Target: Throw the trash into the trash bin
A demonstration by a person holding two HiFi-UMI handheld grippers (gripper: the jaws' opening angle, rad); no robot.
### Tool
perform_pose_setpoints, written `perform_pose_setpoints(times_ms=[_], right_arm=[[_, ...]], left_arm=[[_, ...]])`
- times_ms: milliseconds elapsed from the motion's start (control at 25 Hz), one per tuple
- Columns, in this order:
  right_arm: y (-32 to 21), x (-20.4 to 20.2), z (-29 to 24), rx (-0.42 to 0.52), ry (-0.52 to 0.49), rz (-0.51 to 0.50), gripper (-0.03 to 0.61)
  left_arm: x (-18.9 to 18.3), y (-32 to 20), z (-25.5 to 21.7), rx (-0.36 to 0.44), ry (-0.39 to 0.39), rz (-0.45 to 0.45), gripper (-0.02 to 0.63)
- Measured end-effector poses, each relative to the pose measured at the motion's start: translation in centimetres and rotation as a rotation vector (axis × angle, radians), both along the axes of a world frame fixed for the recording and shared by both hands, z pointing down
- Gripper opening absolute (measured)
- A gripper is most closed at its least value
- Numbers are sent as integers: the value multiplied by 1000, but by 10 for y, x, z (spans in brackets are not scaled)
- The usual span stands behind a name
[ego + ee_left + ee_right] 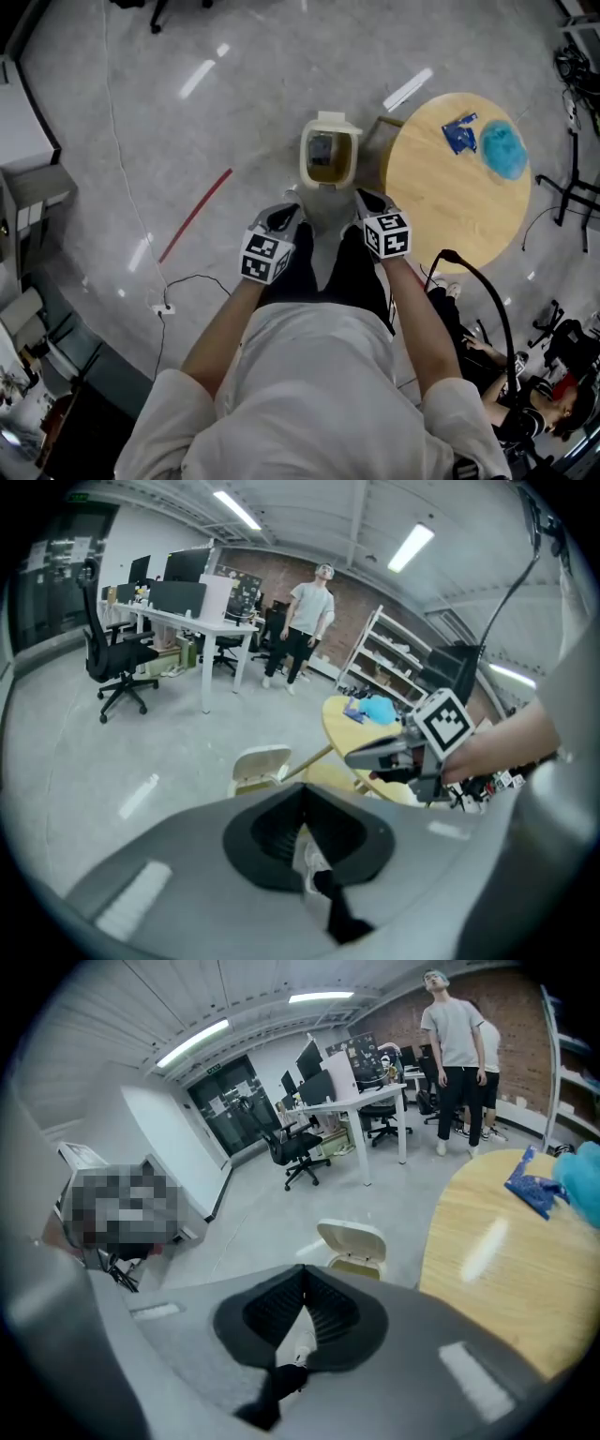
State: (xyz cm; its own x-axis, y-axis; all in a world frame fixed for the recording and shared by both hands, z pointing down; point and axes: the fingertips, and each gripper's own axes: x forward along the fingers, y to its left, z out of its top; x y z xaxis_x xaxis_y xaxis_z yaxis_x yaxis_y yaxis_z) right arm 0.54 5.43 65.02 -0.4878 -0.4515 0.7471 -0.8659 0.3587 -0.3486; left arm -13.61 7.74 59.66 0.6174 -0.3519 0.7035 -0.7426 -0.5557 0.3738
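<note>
Holding left tongs point(285, 216) and right tongs point(368, 198) pinched fully shut, gripping nothing. Seeing trash point(503, 148) lying near the tabletop's point(441, 202) far edge, bin point(329, 156) standing open on the floor point(234, 94) beside its left edge.

I see my right gripper point(304, 1283) with its jaws pressed together, nothing between them. Past the tips, the trash bin point(352, 1246) stands on the floor, lid up, just beside the round wooden table point(497, 1260), where a blue wrapper point(532, 1188) lies.
</note>
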Motion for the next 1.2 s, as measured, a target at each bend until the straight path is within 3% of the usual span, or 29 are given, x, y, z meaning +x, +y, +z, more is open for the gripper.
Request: perform_pose_setpoints(times_ms=[560, 1200], right_arm=[[15, 20, -88, 70, -63, 59, 2], [33, 32, -143, 154, -88, 39, 3]], left_arm=[[29, 19, -70, 44, 44, 77, 3], [33, 10, -100, 56, 41, 51, 4]])
